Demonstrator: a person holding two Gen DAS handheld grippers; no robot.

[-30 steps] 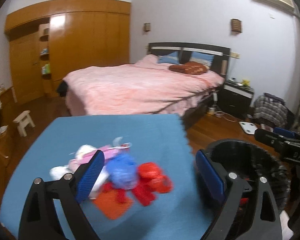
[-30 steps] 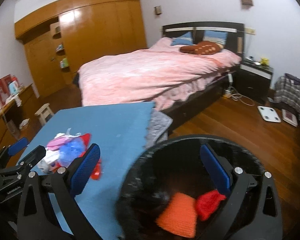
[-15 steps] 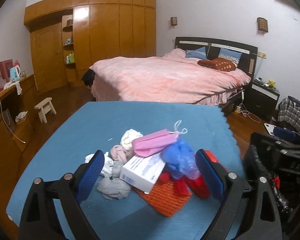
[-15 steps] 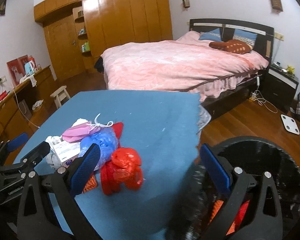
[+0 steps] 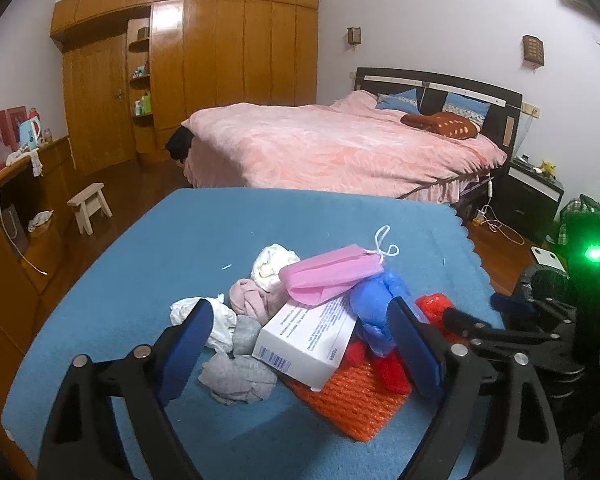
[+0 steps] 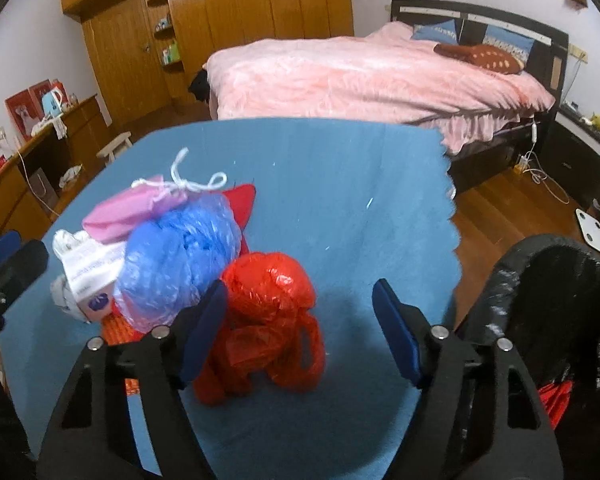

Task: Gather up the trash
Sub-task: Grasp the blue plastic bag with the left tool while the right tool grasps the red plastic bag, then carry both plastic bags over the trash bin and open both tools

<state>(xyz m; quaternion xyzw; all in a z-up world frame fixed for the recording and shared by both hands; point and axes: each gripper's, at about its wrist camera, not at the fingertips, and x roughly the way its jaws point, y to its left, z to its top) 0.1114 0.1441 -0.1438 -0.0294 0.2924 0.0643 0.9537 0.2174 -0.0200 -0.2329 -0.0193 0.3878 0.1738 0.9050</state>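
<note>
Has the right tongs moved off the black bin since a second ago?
Yes. The right tongs swung left, away from the black mesh bin, and now hangs open over the crumpled red plastic bag on the blue tablecloth.

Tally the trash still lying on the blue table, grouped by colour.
Red: 2, crumpled red bag and flat red piece
Orange: 1, orange mesh pad
Blue: 1, blue bag
Pink: 2, pink mask and pink cloth wad
White: 3, white box, two white wads
Grey: 1, grey cloth
Total: 10 visible; more may be hidden.
</note>
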